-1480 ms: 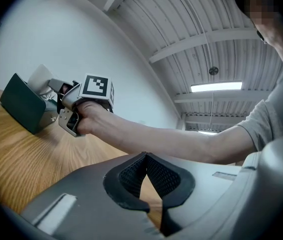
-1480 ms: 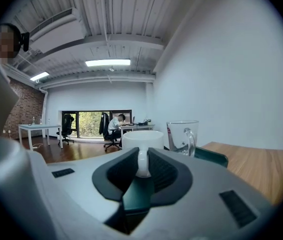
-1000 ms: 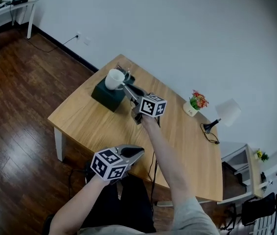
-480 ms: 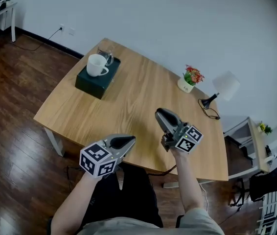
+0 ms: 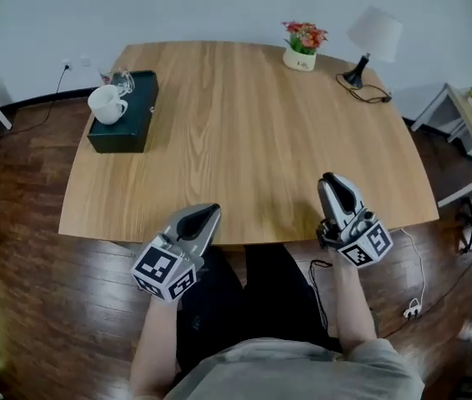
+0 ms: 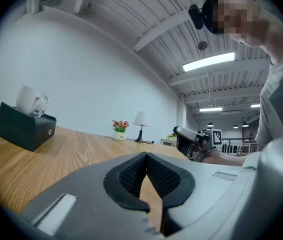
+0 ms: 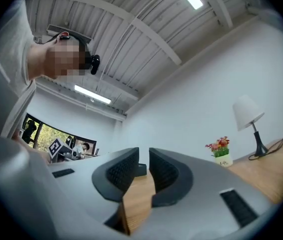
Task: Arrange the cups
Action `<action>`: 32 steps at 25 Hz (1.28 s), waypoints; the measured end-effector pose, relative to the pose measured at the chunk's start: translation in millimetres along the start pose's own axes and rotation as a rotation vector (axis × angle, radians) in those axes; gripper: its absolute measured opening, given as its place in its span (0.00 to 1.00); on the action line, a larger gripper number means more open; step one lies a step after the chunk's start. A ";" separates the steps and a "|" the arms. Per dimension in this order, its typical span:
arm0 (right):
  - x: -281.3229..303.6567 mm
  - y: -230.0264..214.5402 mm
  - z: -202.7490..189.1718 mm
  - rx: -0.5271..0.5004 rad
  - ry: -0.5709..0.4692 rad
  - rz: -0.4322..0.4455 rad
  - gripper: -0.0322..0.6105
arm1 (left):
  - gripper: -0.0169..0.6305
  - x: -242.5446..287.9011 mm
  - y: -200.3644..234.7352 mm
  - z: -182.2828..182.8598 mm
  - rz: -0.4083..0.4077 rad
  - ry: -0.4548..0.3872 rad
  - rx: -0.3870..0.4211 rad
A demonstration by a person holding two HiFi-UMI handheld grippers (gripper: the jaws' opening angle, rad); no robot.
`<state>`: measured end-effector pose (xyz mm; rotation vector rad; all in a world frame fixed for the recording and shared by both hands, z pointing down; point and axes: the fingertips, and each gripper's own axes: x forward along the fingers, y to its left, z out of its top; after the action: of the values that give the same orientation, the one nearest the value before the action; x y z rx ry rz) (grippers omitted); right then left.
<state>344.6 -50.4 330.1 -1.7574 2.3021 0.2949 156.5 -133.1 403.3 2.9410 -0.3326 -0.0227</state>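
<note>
Both grippers are held low over the near edge of the wooden table [image 5: 244, 123], one in each hand, with the forearms close to the body. The left gripper [image 5: 207, 213] is pointed roughly level across the tabletop, and its marker cube is turned up toward the head camera. In the left gripper view its jaws are seen pressed together at the tips, with nothing caught between them. The right gripper [image 5: 333, 180] is held toward the table's right front corner and is tilted slightly upward. Its jaws are clenched down to a thin slit, and nothing is gripped. The two grippers are set well apart from each other.

The white cup [image 5: 104, 104] is seated upright on top of a dark green box [image 5: 128, 127] near the far left corner of the table, well apart from both grippers. It is a plain, glossy mug, and its handle is turned toward the right in the head view. Just behind it on the same box a clear glass cup [image 5: 123, 80] appears to be standing, though its outline is too faint to be made out with certainty. A potted flower [image 5: 304, 44] and a small lamp [image 5: 368, 40] are placed along the far edge.
</note>
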 end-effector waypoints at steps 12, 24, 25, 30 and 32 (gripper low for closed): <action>8.8 20.6 -17.5 -0.091 0.093 0.069 0.14 | 0.04 1.1 -3.8 -11.1 0.010 0.053 0.080; 1.9 32.2 -34.7 -0.159 0.164 0.073 0.14 | 0.03 4.3 -13.1 -20.4 0.004 0.122 0.189; -0.5 31.1 -35.6 -0.155 0.172 0.069 0.14 | 0.03 4.4 -13.4 -20.5 0.004 0.123 0.191; -1.2 28.7 -39.7 -0.156 0.201 0.062 0.14 | 0.03 5.5 -14.4 -21.5 0.002 0.133 0.208; -0.1 31.8 -42.5 -0.164 0.212 0.067 0.14 | 0.03 5.1 -14.6 -23.1 0.003 0.143 0.221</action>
<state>311.4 -54.6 371.3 -1.8715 2.5548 0.3326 165.5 -116.1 423.4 3.1367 -0.3385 0.2383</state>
